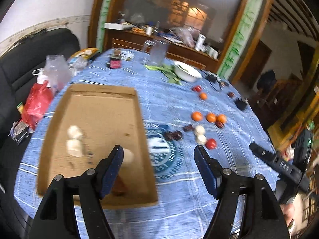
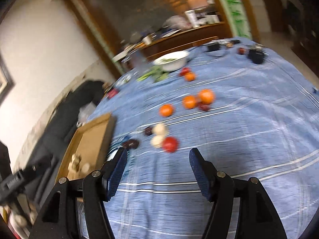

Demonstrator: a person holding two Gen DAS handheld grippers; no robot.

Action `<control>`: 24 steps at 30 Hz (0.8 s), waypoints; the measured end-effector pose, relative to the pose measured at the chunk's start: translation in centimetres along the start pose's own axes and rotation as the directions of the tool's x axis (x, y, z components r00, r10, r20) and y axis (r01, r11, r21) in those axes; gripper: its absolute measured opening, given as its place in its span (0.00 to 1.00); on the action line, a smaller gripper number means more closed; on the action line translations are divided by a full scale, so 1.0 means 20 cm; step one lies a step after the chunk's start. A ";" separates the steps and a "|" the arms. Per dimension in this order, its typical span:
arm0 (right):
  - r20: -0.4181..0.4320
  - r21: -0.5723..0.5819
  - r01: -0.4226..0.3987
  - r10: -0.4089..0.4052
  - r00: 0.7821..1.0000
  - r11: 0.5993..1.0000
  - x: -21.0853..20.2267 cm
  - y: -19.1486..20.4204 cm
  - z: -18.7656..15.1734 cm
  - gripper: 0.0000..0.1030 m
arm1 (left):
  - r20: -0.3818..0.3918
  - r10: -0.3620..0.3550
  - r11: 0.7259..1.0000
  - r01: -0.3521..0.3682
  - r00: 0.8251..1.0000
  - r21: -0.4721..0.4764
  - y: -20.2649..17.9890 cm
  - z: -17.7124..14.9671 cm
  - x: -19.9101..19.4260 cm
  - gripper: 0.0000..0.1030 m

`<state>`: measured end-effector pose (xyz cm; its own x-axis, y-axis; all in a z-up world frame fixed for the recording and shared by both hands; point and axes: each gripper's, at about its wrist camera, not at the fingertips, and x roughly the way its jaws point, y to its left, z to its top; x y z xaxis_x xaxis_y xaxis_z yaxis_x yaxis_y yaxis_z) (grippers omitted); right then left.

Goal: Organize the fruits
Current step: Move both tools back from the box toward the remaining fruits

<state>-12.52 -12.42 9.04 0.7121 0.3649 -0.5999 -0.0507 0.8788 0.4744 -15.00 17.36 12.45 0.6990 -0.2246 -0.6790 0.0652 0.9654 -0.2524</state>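
A shallow cardboard tray (image 1: pixel 93 119) lies on the blue tablecloth (image 1: pixel 179 179) and holds two white fruits (image 1: pixel 74 141), a pale one (image 1: pixel 128 155) and a brown one (image 1: pixel 119 185). My left gripper (image 1: pixel 159 148) hangs open over the tray's right rim with nothing between its fingers. To the right lie three oranges (image 1: pixel 211 117), a red fruit (image 1: pixel 211 143), two white fruits (image 1: pixel 200 133) and dark fruits (image 1: pixel 174 135). My right gripper (image 2: pixel 158 150) is open and empty, just short of the red fruit (image 2: pixel 170 143), the white fruits (image 2: pixel 158 135) and the oranges (image 2: pixel 189 101).
A white bowl (image 1: pixel 187 71) with greens beside it, a jar (image 1: pixel 114 61), a clear container (image 1: pixel 158 52) and small dark items (image 1: pixel 241 104) stand at the table's far side. Another red fruit (image 1: pixel 197 88) and orange (image 1: pixel 203 96) lie there. Bags (image 1: pixel 37 103) crowd the left edge.
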 end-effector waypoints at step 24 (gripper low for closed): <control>-0.229 -0.194 0.087 -0.131 0.965 0.977 0.50 -0.05 0.03 0.68 | -0.170 0.065 0.981 -0.032 0.983 0.192 -0.23 0.04 0.65 0.70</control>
<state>-5.01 -9.89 2.92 0.5330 0.3074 -0.7883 -0.1236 0.9500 0.2869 -5.56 10.00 5.32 0.5707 -0.1802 -0.8012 0.1783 0.9795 -0.0934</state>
